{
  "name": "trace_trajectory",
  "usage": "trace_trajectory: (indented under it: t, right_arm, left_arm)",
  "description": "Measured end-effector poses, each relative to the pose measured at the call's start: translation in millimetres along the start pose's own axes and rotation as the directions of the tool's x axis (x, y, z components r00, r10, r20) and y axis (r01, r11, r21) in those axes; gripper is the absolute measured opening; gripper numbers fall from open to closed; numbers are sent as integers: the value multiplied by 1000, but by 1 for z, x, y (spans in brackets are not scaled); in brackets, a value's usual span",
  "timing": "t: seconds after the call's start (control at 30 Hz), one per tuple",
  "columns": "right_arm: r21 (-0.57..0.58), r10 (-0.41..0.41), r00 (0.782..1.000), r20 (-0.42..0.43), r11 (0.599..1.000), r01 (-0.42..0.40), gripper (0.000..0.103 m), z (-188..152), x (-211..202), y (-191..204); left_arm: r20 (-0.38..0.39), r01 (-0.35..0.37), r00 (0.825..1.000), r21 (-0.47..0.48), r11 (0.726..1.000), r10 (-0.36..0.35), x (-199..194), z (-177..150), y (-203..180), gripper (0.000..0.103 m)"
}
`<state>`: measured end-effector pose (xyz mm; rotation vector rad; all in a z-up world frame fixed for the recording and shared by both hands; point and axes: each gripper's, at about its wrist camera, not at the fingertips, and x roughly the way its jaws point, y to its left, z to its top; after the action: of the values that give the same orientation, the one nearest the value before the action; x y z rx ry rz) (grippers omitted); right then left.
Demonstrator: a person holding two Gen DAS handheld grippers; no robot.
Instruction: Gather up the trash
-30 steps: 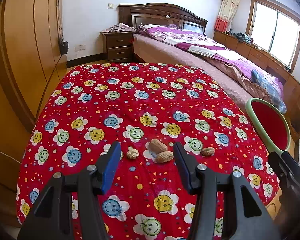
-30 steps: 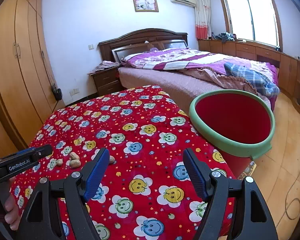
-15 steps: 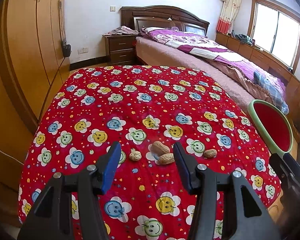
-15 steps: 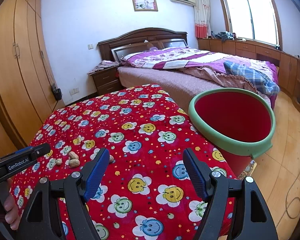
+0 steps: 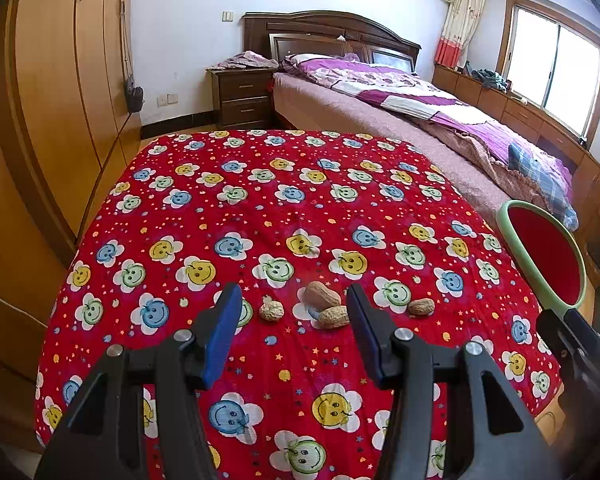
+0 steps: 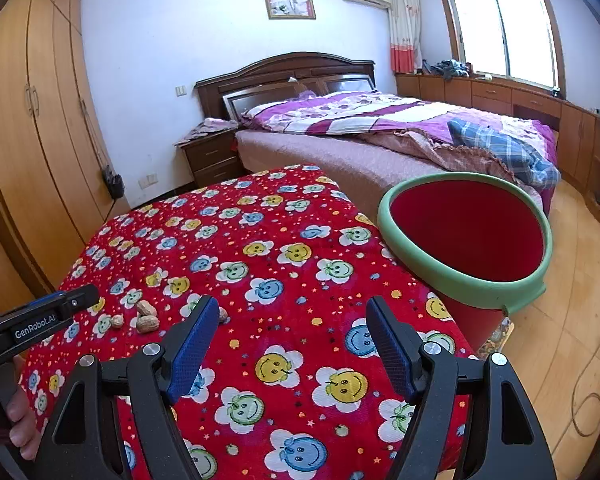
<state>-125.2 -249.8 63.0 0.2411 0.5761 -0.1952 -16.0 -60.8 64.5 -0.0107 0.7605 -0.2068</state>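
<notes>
Red smiley cloth (image 5: 260,208); bed (image 5: 400,112) behind; each hand-held gripper gapes, empty.

black tongs (image 5: 292,320), blue pads (image 6: 190,344), silver screws.

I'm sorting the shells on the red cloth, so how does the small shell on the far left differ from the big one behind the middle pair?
The far-left shell is small, rounded and pale, lying alone. The big shell is longer, browner, and touches another shell in front. Both are peanut shells lying on the flowered cloth, ahead of the open left hand-held gripper.
</notes>
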Motion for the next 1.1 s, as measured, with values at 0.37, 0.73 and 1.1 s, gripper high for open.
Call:
trace_trajectory:
  t: [0.37, 0.73, 1.1]
  right_arm:
    - [13, 7, 1000, -10, 1000, -7, 77, 0, 1, -3]
    - [19, 12, 1000, -14, 1000, -12, 77, -1, 2, -4]
    - [20, 12, 1000, -14, 1000, -12, 77, -1, 2, -4]
  left_arm:
    - [3, -2, 1000, 2, 1000, 2, 0, 0, 0, 54]
    - [5, -8, 1000, 3, 1000, 8, 0, -3, 2, 54]
    - [5, -9, 1000, 4, 1000, 9, -1, -3, 1, 54]
